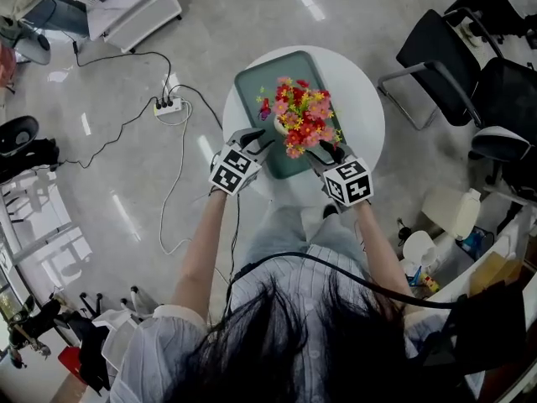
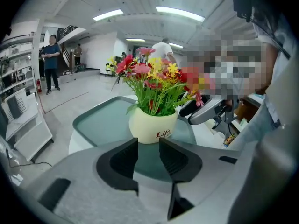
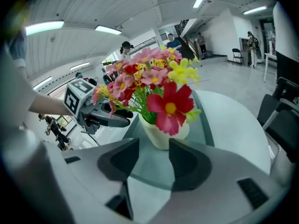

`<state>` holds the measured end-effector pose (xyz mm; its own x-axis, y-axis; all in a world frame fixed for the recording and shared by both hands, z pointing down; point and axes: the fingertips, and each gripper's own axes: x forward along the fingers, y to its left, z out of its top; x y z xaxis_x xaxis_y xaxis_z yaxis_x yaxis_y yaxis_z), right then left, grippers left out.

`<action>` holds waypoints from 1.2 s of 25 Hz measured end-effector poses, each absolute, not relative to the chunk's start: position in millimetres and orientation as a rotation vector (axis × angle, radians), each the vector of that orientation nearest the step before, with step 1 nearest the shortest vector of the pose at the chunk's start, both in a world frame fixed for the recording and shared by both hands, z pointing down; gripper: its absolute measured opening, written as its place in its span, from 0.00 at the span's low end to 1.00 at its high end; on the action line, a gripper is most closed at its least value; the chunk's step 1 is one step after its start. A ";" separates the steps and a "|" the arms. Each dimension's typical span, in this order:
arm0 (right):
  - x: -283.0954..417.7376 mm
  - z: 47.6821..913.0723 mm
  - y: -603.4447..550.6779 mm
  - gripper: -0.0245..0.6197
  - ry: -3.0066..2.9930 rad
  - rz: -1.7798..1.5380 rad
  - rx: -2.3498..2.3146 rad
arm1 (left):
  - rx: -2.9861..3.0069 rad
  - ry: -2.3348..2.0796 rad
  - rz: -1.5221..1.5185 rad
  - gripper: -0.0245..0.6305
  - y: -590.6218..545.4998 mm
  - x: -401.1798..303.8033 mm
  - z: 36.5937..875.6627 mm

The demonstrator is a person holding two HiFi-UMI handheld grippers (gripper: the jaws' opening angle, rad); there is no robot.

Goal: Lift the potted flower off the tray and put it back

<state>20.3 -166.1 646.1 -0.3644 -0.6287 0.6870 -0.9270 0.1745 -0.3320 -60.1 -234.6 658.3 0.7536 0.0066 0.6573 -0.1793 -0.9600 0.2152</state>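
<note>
A cream pot (image 2: 152,129) of red, pink and yellow flowers (image 1: 299,114) stands upright on the green tray (image 1: 262,84), which lies on a round white table (image 1: 362,107). My left gripper (image 1: 262,143) sits just left of the pot, and in the left gripper view its jaws are open with a narrow gap, the pot a little beyond them. My right gripper (image 1: 329,152) is at the pot's (image 3: 161,133) right side, jaws also open and empty, pot just ahead of the tips. Neither gripper touches the pot.
Black office chairs (image 1: 470,74) stand right of the table. A power strip with cables (image 1: 166,104) lies on the floor to the left. White shelving (image 2: 21,120) stands at the left in the left gripper view. Several people stand in the background (image 2: 50,62).
</note>
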 end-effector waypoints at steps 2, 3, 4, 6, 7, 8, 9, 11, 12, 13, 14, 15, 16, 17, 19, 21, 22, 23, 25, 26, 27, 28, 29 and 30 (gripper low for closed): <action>21.3 648.3 -169.5 0.35 -2.069 0.997 1.457 | 2.700 -0.094 1.043 0.26 -237.0 -56.8 662.2; 22.2 649.3 -171.9 0.39 -2.075 0.980 1.450 | 2.709 -0.066 1.068 0.28 -238.0 -55.0 665.4; 23.5 650.5 -174.4 0.43 -2.078 0.965 1.446 | 2.716 -0.035 1.099 0.30 -239.0 -53.6 670.0; 27.5 654.6 -178.9 0.46 -2.068 0.946 1.449 | 2.730 0.024 1.165 0.33 -241.1 -52.1 681.1; 29.9 657.2 -180.5 0.47 -2.058 0.941 1.454 | 2.736 0.046 1.190 0.34 -242.6 -51.0 684.9; 32.1 659.7 -181.7 0.47 -2.050 0.939 1.458 | 2.743 0.062 1.205 0.34 -244.4 -49.4 687.1; 33.8 661.8 -182.6 0.47 -2.044 0.941 1.461 | 2.749 0.074 1.211 0.35 -246.4 -47.4 688.0; 35.7 665.1 -184.8 0.48 -2.038 0.943 1.459 | 2.762 0.096 1.206 0.35 -250.2 -42.5 688.3; 36.1 667.0 -185.8 0.48 -2.034 0.939 1.454 | 2.768 0.110 1.202 0.35 -251.5 -39.9 688.5; 36.2 669.0 -186.5 0.48 -2.028 0.929 1.445 | 2.772 0.126 1.202 0.35 -252.2 -37.5 689.2; 35.9 671.3 -187.0 0.49 -2.021 0.913 1.434 | 2.774 0.144 1.203 0.36 -252.5 -35.7 690.1; 35.0 673.7 -187.3 0.50 -2.015 0.895 1.420 | 2.776 0.162 1.203 0.37 -252.8 -34.5 691.1; 33.5 676.0 -187.8 0.52 -2.012 0.874 1.405 | 2.777 0.177 1.201 0.38 -253.2 -34.1 691.9; 31.3 678.1 -188.3 0.54 -2.011 0.855 1.388 | 2.777 0.195 1.200 0.40 -253.4 -34.3 692.6; 26.9 680.9 -190.0 0.56 -2.016 0.829 1.360 | 2.781 0.253 1.217 0.42 -251.5 -36.0 694.2; 26.0 682.3 -192.5 0.57 -2.020 0.825 1.359 | 2.793 0.321 1.260 0.44 -248.7 -37.4 696.8; 27.1 683.0 -193.5 0.57 -2.018 0.827 1.366 | 2.800 0.341 1.281 0.44 -248.2 -37.1 698.2; 28.7 683.6 -194.2 0.57 -2.013 0.829 1.376 | 2.807 0.350 1.292 0.44 -248.4 -35.8 699.2; 31.3 685.1 -195.6 0.57 -2.004 0.830 1.394 | 2.810 0.352 1.285 0.44 -248.8 -31.8 699.7; 31.8 686.1 -196.2 0.57 -2.000 0.834 1.396 | 2.807 0.354 1.276 0.45 -248.6 -30.0 699.6; 31.8 687.3 -196.4 0.57 -1.996 0.840 1.396 | 2.806 0.359 1.269 0.45 -248.2 -28.9 699.5; 31.6 688.3 -197.0 0.57 -1.993 0.843 1.395 | 2.808 0.364 1.263 0.45 -247.8 -28.1 699.1; 31.8 688.7 -198.4 0.56 -1.995 0.839 1.399 | 2.811 0.369 1.259 0.45 -247.6 -27.4 698.5; 32.6 688.9 -200.1 0.57 -1.997 0.830 1.406 | 2.816 0.373 1.255 0.45 -247.4 -26.6 698.1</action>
<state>32.6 -200.1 688.9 -0.2980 -0.6076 0.7362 -0.9505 0.2603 -0.1698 -26.6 -247.4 698.1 0.6445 0.2326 0.7284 0.2033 -0.9704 0.1300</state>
